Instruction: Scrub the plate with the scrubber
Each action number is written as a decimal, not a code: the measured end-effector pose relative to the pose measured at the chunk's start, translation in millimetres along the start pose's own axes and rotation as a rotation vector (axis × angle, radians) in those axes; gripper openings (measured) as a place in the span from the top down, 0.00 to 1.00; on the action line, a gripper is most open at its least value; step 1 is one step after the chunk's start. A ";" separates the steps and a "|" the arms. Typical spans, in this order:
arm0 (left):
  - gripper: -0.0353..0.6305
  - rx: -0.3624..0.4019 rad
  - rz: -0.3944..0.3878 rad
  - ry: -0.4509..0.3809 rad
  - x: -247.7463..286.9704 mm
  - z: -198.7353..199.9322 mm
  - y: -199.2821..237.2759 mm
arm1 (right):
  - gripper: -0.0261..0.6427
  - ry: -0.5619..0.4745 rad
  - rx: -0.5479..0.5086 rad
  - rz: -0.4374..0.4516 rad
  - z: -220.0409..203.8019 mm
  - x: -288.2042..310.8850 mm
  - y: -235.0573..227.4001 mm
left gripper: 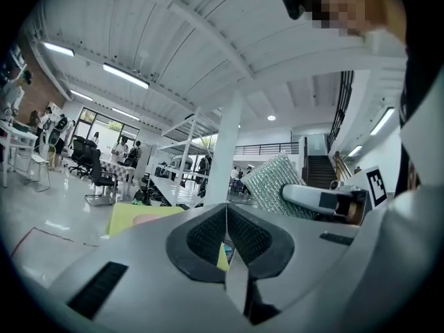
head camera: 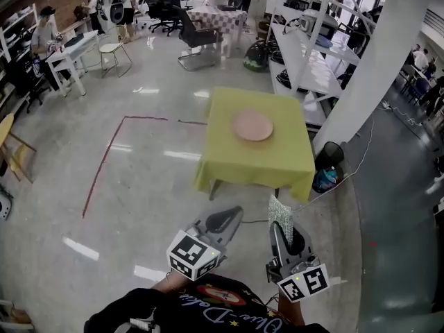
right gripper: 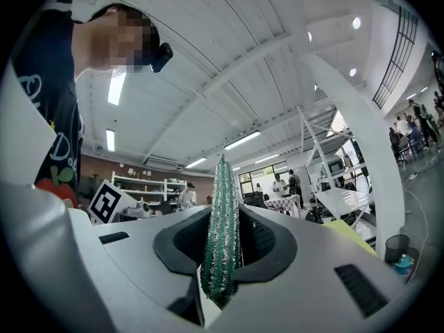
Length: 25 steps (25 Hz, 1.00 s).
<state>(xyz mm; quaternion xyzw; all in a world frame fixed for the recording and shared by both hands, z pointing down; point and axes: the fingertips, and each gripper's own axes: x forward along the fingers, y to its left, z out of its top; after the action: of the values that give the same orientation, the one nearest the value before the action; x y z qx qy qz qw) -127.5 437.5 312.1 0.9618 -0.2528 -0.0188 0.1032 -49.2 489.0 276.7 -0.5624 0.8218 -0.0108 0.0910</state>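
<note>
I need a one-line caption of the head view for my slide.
Facing a yellow-clothed table with a plate, right gripper shut on the scrubber, left gripper shut and empty.

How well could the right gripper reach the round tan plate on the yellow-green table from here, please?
Probably not yet. The right gripper, shut on the sparkly green scrubber, hangs over floor short of the table; the tan plate lies further in. Nothing blocks the way.

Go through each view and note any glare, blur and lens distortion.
Head view: light streaks glare off the floor, and the plate is sharp. Left gripper view: strong fisheye bend, dark corners. Right gripper view: same bend, with the scrubber crisp up close.
</note>
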 end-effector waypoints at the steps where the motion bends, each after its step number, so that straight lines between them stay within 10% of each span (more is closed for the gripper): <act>1: 0.94 -0.004 -0.007 0.001 4.1 0.5 5.2 | 0.86 -0.001 -0.002 -0.007 -0.2 5.5 -3.2; 25: 0.94 0.000 -0.073 0.013 40.1 10.7 116.3 | 0.86 0.000 -0.007 -0.044 -28.7 123.9 -20.9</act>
<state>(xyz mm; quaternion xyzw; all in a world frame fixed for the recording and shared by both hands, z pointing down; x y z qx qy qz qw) -149.6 316.8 326.5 0.9705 -0.2168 -0.0165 0.1041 -78.0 364.2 290.4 -0.5806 0.8093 -0.0099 0.0886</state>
